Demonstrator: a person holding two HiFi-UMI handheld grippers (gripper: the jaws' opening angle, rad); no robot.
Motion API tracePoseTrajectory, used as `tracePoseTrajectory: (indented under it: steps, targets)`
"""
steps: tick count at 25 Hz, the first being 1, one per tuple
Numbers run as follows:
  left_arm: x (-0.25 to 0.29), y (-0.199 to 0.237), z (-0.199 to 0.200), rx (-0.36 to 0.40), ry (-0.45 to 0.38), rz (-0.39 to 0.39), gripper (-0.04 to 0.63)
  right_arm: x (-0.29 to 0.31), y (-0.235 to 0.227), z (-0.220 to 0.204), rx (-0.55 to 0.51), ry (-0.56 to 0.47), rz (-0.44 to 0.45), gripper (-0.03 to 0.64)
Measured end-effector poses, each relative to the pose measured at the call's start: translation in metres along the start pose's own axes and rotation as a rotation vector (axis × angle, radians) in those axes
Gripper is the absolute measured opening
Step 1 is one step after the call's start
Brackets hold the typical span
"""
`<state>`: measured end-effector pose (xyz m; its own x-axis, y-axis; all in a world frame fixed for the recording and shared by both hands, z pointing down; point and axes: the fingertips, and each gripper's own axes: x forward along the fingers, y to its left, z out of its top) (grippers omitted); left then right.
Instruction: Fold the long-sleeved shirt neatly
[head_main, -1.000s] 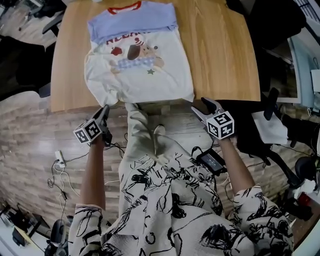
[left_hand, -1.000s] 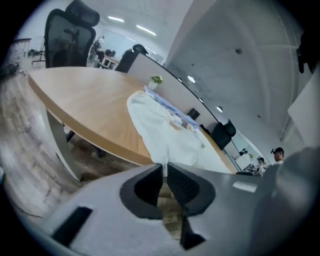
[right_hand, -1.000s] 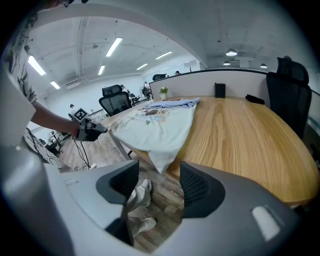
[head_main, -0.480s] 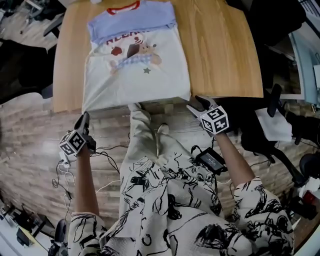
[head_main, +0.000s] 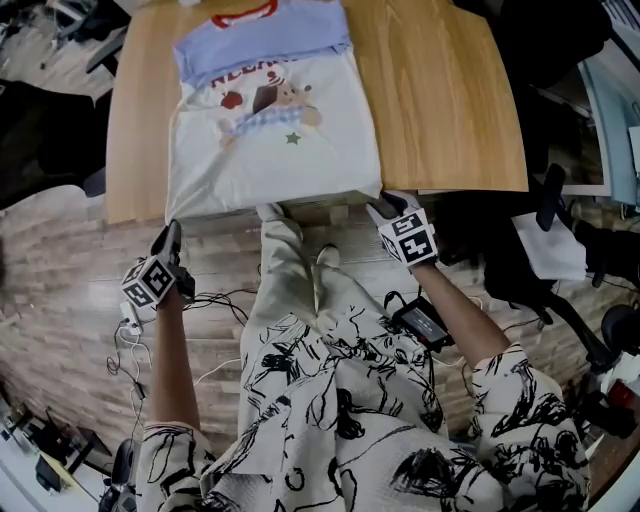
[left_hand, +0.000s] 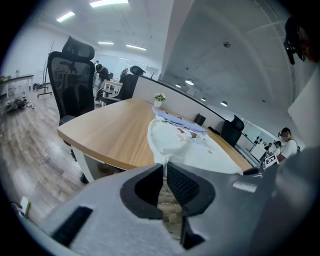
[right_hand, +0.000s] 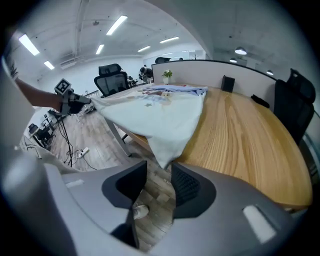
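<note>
Closed left tongs pinch the near left hem corner of the shirt, just off the edge of the table. At the near right corner, the right tongs have just been closing. A gap still shows between the jaws, with the corner hanging between their tips, unpinched. Shirt lies flat on the table, print up, red collar at the far side, hem drawn along the near edge. Chair stands beyond the table.

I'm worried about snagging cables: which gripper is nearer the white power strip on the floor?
Left. The left gripper, shut on a corner of the shirt, hangs over the power strip. The right gripper is across the person's legs, at the shirt's other corner.
</note>
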<state>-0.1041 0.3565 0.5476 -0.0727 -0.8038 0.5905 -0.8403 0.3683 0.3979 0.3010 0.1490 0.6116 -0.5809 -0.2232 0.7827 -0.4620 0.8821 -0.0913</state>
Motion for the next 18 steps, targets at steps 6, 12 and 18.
tracePoseTrajectory:
  steps: [6,12,18]
  targets:
    - [0.002,0.0,0.002,0.01,0.005,0.0,0.029,0.01,0.002,0.007,0.115,0.0,0.02,0.093]
    - [-0.001,-0.003,0.002,0.043,0.012,-0.006,0.029,-0.006,-0.005,0.02,0.175,-0.062,0.076,0.015]
    - [-0.008,-0.012,0.009,0.088,0.021,-0.042,0.029,-0.041,-0.031,0.039,0.166,-0.16,0.056,0.015]
